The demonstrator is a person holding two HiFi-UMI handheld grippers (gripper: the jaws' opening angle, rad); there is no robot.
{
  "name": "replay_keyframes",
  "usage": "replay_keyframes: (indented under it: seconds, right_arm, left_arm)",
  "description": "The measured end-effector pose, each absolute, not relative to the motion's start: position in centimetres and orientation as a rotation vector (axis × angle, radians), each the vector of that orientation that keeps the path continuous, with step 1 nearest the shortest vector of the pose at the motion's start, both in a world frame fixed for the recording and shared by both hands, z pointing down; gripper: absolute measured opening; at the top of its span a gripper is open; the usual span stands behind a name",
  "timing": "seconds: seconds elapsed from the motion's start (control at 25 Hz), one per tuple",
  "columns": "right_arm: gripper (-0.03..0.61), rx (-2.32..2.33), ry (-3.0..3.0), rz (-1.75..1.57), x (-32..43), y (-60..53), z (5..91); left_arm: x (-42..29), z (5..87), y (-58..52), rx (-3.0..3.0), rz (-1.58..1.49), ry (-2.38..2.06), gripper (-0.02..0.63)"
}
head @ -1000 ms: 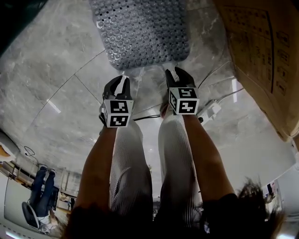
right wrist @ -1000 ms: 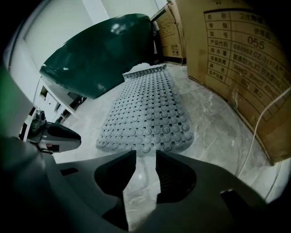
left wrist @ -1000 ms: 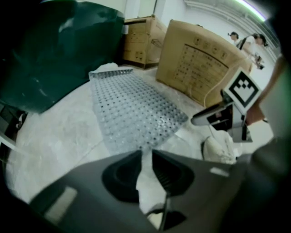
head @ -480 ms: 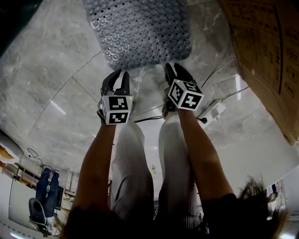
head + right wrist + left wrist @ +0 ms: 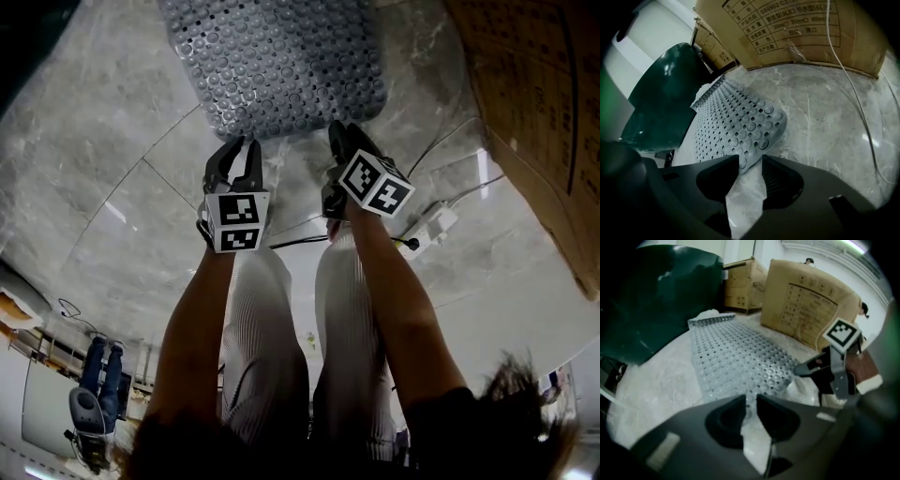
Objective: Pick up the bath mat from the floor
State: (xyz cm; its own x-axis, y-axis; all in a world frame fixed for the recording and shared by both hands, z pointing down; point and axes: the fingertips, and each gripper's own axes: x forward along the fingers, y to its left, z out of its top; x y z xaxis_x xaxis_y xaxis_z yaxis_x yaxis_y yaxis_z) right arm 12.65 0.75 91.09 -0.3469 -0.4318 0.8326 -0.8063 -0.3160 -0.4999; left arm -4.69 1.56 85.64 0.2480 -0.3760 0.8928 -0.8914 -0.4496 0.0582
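The grey bath mat [image 5: 272, 66], studded with holes and suction cups, lies flat on the marble floor. My left gripper [image 5: 242, 142] points steeply down at the mat's near edge on the left. Its jaws stand open, and only floor and the mat's rim [image 5: 740, 357] show past the tips [image 5: 751, 399]. My right gripper [image 5: 336, 127] sits at the near right corner, rolled to one side. Its jaws have just been opening, and the mat's corner [image 5: 740, 126] reaches in between the tips of this gripper [image 5: 751, 161] without being pressed.
Large cardboard boxes [image 5: 544, 112] stand close on the right of the mat. A dark green object [image 5: 651, 301] rises on its left. A white power strip [image 5: 427, 225] and its cable [image 5: 858, 103] lie on the floor to the right. The person's legs [image 5: 272, 337] stand just behind the grippers.
Both grippers have come down to the mat's near edge. The right gripper has rolled, its marker cube now tilted, and its tips have reached the mat's corner.
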Motion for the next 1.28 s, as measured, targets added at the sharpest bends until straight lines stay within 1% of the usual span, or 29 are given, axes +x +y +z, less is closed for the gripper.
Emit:
replay_keyframes:
  seconds: [0.28, 0.84, 0.96, 1.04, 1.08, 1.28]
  right_arm:
    - [0.146, 1.634, -1.571, 1.839, 12.9, 0.9, 92.1]
    - [0.142, 1.656, -1.608, 1.959, 12.6, -0.2, 92.4]
    - [0.135, 1.661, -1.629, 1.998, 12.4, -0.8, 92.5]
    - [0.096, 1.680, -1.623, 2.018, 12.6, -0.7, 92.7]
    - [0.091, 1.684, -1.632, 2.030, 12.7, -0.7, 92.7]
    - [0.097, 1.646, -1.724, 2.029, 12.2, -1.8, 92.2]
  left_arm:
    - [-5.0, 86.0, 1.4, 1.940, 1.155, -1.172, 0.074]
    - [-4.8, 86.1, 0.7, 1.960, 1.137, -1.173, 0.074]
    - [-4.8, 86.2, 0.6, 1.958, 1.127, -1.175, 0.074]
    - [-4.6, 86.2, 0.6, 1.964, 1.125, -1.174, 0.074]
    - [-4.6, 86.2, 0.6, 1.968, 1.126, -1.173, 0.074]
    - [-4.6, 86.2, 0.7, 1.973, 1.126, -1.174, 0.074]
